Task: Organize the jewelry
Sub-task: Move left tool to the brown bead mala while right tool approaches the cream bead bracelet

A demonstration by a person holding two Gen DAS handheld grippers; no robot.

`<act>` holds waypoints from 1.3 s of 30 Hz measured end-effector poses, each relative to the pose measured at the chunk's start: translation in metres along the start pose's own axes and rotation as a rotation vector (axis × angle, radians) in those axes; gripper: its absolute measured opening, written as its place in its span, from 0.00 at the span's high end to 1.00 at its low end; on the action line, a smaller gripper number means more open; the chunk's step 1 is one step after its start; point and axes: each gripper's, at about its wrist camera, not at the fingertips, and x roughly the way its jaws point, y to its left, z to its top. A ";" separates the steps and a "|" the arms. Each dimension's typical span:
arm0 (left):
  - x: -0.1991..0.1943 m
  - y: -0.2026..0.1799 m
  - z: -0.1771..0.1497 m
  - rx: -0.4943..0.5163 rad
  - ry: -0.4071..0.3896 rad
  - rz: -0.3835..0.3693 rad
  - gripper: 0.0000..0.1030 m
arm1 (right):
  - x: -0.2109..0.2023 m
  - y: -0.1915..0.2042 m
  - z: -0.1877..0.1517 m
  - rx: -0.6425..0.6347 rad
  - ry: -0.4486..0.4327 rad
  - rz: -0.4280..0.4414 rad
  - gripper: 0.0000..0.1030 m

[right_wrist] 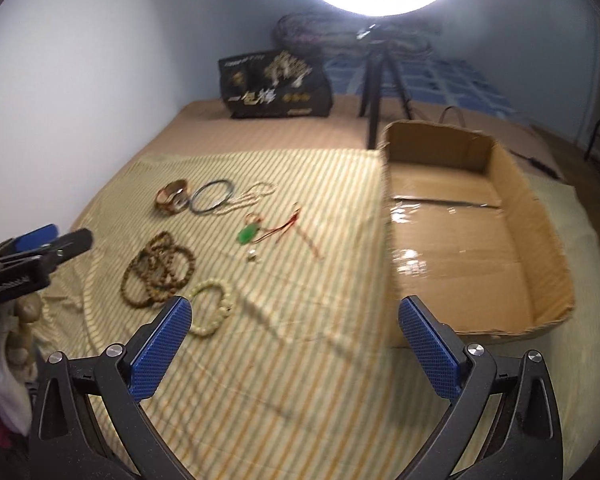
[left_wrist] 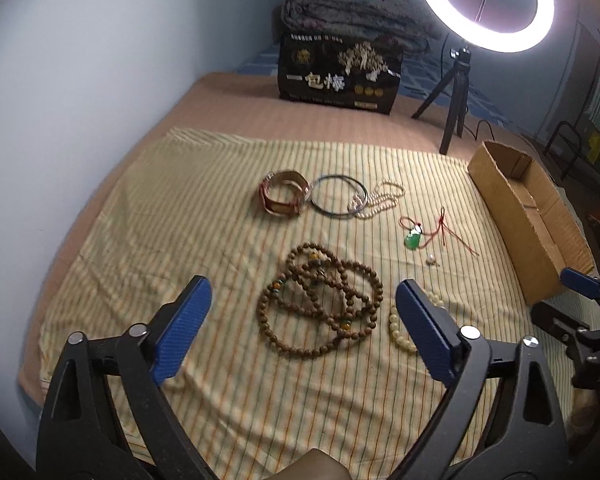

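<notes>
Both grippers, left gripper (left_wrist: 304,340) and right gripper (right_wrist: 296,344), are held wide open and empty. The brown bead strand (left_wrist: 320,304) lies between the left fingers; closing there is judged next, the cardboard box (right_wrist: 540,240) ahead-right.

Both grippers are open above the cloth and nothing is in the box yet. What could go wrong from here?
1. The brown bead strand lies in overlapping loops; a pinch by the left gripper may lift only some, leaving the rest to drag.
2. The cream bracelet lies right beside it and could snag.
3. The tiny bead near the green pendant may be missed or slip from the pads.
</notes>
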 end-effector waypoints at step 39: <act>0.113 -0.011 0.006 -0.102 0.261 -0.057 0.60 | 0.104 0.051 -0.006 -0.154 0.238 0.114 0.64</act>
